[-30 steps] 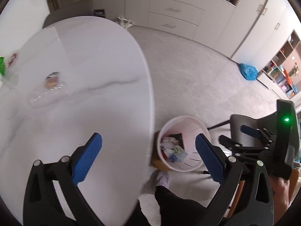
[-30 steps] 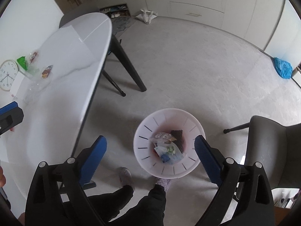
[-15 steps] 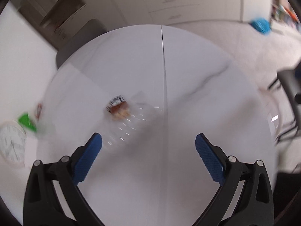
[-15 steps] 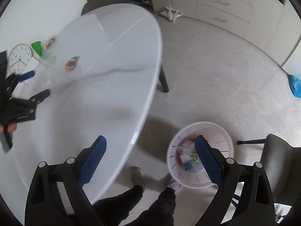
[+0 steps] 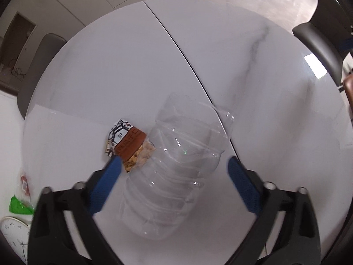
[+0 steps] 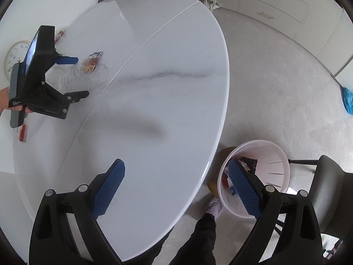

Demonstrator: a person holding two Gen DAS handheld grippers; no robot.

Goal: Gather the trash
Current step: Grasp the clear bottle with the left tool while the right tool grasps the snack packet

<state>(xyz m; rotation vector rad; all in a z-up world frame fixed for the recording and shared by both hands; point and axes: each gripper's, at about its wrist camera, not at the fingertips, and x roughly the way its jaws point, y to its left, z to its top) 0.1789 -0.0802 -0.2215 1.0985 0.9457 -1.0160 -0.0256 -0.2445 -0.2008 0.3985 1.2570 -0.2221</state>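
A crushed clear plastic bottle [image 5: 174, 165] lies on the white marble table [image 5: 253, 70]. A brown snack wrapper [image 5: 128, 143] lies against its left side. My left gripper [image 5: 174, 183] is open with its jaws either side of the bottle, not closed on it. In the right wrist view the left gripper [image 6: 72, 75] straddles the bottle [image 6: 86, 77]. My right gripper [image 6: 176, 185] is open and empty, over the table's near edge. The pink trash bin [image 6: 275, 170] holding several wrappers stands on the floor to its right.
A green packet [image 5: 18, 206], a red-label wrapper [image 5: 24, 183] and a white clock [image 5: 11, 236] lie at the table's left edge. A small red item [image 6: 23, 132] lies near the left hand. Grey chairs [image 5: 317, 28] stand around. A blue bag [image 6: 347, 100] lies on the floor.
My left gripper swung from over the bin to the table and closed in on the clear bottle. My right gripper moved from above the bin to over the table's near edge.
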